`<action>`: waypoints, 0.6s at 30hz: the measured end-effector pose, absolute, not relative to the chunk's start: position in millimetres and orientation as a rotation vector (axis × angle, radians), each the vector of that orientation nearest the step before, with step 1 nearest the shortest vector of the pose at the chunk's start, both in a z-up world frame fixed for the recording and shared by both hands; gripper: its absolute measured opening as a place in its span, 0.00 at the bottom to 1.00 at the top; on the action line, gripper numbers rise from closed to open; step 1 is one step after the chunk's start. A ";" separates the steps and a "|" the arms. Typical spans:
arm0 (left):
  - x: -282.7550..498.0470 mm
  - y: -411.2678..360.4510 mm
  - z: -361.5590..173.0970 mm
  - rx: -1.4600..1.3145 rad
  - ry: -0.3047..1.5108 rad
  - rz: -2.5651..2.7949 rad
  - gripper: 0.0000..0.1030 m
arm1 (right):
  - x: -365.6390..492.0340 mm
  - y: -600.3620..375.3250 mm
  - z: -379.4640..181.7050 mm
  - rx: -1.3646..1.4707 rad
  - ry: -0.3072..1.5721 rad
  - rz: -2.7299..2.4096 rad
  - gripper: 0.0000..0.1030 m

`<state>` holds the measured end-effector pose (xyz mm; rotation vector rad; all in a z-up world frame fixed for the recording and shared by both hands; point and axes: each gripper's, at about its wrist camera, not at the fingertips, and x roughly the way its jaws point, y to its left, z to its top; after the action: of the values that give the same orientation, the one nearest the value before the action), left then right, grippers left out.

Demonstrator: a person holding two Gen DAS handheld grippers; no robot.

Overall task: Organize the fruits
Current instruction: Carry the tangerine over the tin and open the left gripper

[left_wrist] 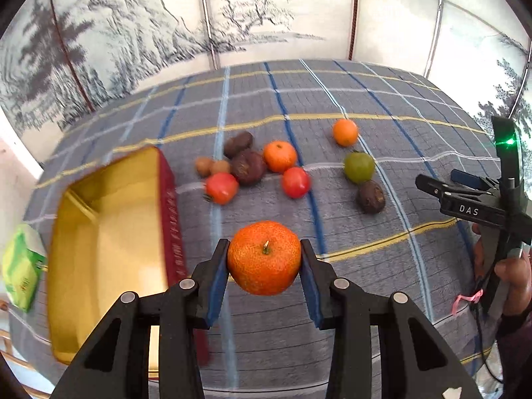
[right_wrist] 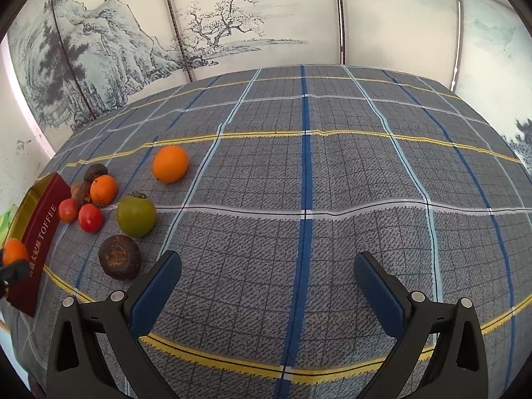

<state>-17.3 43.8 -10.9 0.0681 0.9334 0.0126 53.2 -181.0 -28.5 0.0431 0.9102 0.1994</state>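
Left tool [left_wrist: 264,259] grips tangerine [left_wrist: 264,257] — stem seemingly camera-facing.

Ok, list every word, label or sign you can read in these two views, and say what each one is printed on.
"DAS": white letters on the black body of the right gripper, seen from the left wrist view.
"TOFFEE": light letters on the dark red side of the tin box, seen from the right wrist view.
Characters before "TOFFEE" on that same side: too small to read.
Print on the green packet beside the tin: blurred, unreadable.
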 end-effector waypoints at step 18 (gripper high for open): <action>-0.4 147.4 -6.1 0.172 0.921 0.180 0.36 | 59.7 -160.8 -42.8 -0.106 0.956 0.126 1.00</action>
<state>-0.4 147.4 -6.1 0.1716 0.9214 0.1804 59.6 -160.8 -42.8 -0.1055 0.9564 0.1265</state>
